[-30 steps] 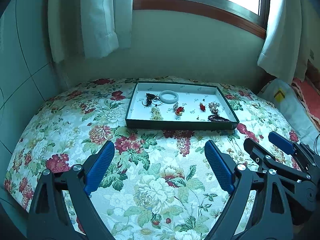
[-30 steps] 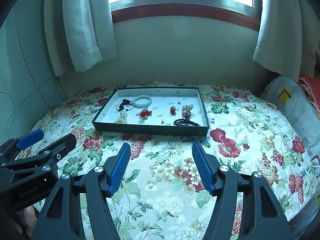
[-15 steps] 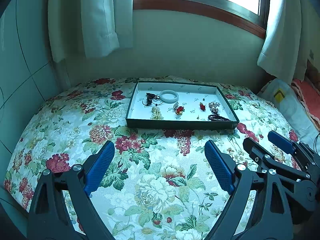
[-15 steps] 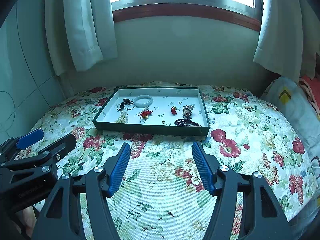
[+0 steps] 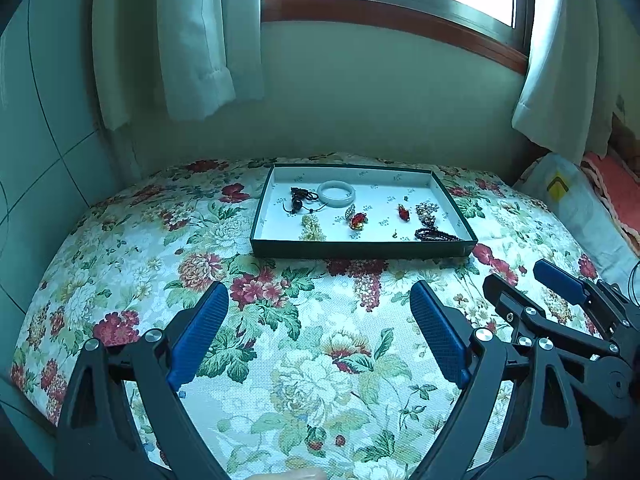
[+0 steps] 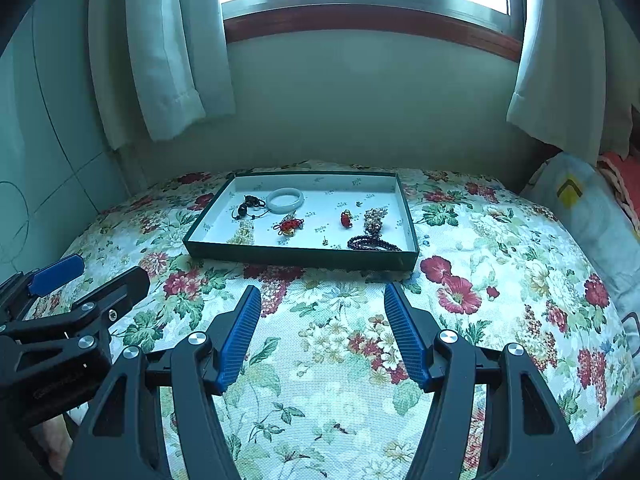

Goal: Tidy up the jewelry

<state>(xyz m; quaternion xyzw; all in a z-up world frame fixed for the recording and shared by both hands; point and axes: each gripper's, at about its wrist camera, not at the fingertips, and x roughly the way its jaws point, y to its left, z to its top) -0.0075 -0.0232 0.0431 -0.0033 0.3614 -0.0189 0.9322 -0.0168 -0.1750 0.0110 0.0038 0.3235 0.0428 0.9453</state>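
Note:
A dark green tray with a white floor point(image 5: 362, 249) point(image 6: 300, 255) lies on the flowered cloth near the wall. In it lie a pale jade bangle point(image 5: 336, 192) point(image 6: 285, 200), a black cord pendant point(image 5: 299, 199), a red knot charm point(image 5: 358, 220) point(image 6: 289, 227), a small red bead charm point(image 5: 403, 213), a pearl cluster point(image 5: 426, 212), a dark bead bracelet point(image 5: 436, 235) point(image 6: 372, 244) and a pale bead strand point(image 5: 311, 229). My left gripper point(image 5: 318, 312) is open and empty, well short of the tray. My right gripper point(image 6: 322, 312) is open and empty, also short of it.
The flowered cloth point(image 5: 320, 340) covers the whole surface up to the wall. White curtains point(image 5: 192, 40) hang at the back left and right under the window. A white bag with a yellow mark point(image 5: 560, 196) lies at the right edge.
Both views have drifted slightly back and up; the tray sits a little farther off. Both grippers stay open and empty.

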